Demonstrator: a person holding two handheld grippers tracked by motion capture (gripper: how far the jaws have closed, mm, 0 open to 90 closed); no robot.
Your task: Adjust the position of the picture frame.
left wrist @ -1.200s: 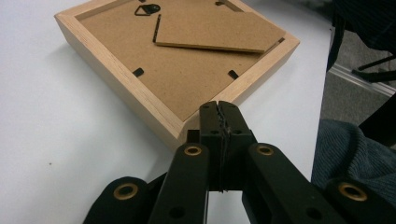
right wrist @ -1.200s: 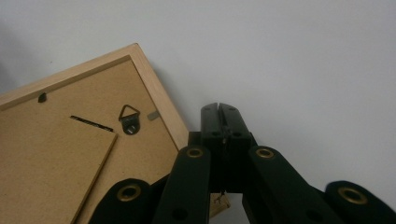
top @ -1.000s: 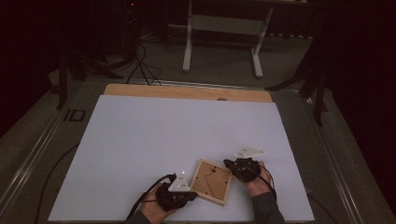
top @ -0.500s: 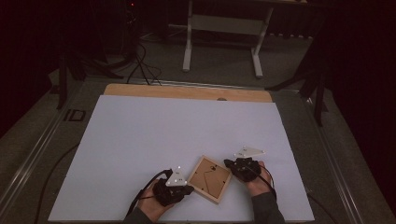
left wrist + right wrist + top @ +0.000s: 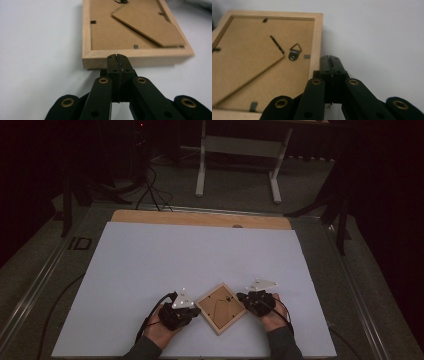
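Pale wood forms the picture frame (image 5: pixel 221 308), which lies face down near the front edge of the white sheet (image 5: pixel 190 255) covering the table, turned so its corners point like a diamond. Its brown backing board (image 5: pixel 120 30), folded stand flap (image 5: pixel 150 21) and small metal hanger (image 5: pixel 294 53) face up. The left gripper (image 5: pixel 186 312) has its jaws pressed together with nothing between them, tips butted against the frame's near left edge. The right gripper (image 5: pixel 250 300) is likewise clenched empty, its tips just beside the frame's right edge; whether they touch the wood I cannot tell. Each hand (image 5: pixel 162 332) sits close to the sheet's front border, while a wide stretch of sheet lies open beyond the frame, up to the bare wooden strip (image 5: pixel 200 218) along the far edge.
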